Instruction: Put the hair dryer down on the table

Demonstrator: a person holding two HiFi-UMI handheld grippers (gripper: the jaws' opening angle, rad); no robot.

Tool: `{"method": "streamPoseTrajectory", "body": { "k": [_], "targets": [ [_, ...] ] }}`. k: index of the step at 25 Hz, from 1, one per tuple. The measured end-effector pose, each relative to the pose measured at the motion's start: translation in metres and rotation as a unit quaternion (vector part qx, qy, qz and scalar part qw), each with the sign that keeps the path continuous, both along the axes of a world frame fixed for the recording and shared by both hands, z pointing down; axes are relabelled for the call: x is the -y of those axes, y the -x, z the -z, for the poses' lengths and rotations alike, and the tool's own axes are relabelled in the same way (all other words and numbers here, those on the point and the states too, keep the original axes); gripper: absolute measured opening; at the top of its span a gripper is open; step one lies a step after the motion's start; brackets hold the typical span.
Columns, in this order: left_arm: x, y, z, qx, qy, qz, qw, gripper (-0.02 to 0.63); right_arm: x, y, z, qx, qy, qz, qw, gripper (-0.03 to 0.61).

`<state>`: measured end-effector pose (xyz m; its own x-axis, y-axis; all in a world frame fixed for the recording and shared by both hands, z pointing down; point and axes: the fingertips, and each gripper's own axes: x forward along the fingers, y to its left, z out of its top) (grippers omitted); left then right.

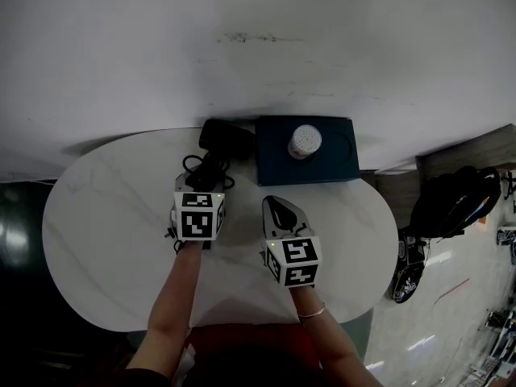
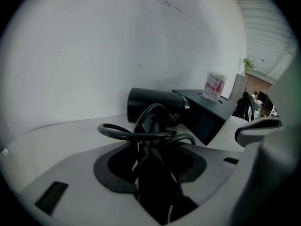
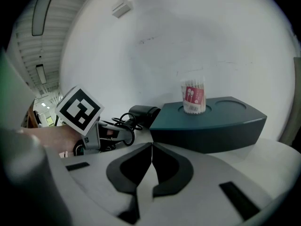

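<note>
The black hair dryer (image 1: pixel 226 135) lies at the back of the white oval table (image 1: pixel 97 216), its barrel (image 2: pixel 157 105) low beside a dark teal box. Whether the barrel rests on the top I cannot tell. Its looped black cord (image 2: pixel 136 132) bunches over the handle. My left gripper (image 1: pixel 205 182) is shut on the handle and cord, which fill the gap between its jaws (image 2: pixel 155 173). My right gripper (image 1: pixel 282 210) hovers to the right, shut with nothing in it; its pads meet (image 3: pixel 151 166). The right gripper view shows the dryer (image 3: pixel 143 113) behind the left gripper (image 3: pixel 110 134).
The dark teal box (image 1: pixel 322 164) stands against the white wall at the table's back, with a tub of cotton swabs (image 1: pixel 305 141) on it. A black bag (image 1: pixel 455 200) lies on the floor to the right of the table.
</note>
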<state>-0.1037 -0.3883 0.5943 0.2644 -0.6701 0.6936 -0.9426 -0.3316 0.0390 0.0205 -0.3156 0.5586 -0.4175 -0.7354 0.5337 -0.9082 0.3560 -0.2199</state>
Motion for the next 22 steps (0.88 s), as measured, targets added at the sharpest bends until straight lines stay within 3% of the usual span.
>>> {"method": "streamPoseTrajectory", "body": {
  "k": [9,14,22],
  "targets": [
    [0.002,0.0,-0.004,0.0,0.016,-0.003,0.9999,0.201,-0.001,-0.001,0.001,-0.001,0.0,-0.004,1.0,0.015],
    [0.0,-0.004,-0.008,-0.002,0.032,-0.026,0.9991,0.202,-0.004,0.002,0.005,0.0,-0.002,-0.002,1.0,0.015],
    [0.0,-0.001,-0.01,-0.024,0.043,-0.023,0.9985,0.301,-0.011,0.003,0.017,0.001,-0.011,-0.005,1.0,0.015]
  ]
}}
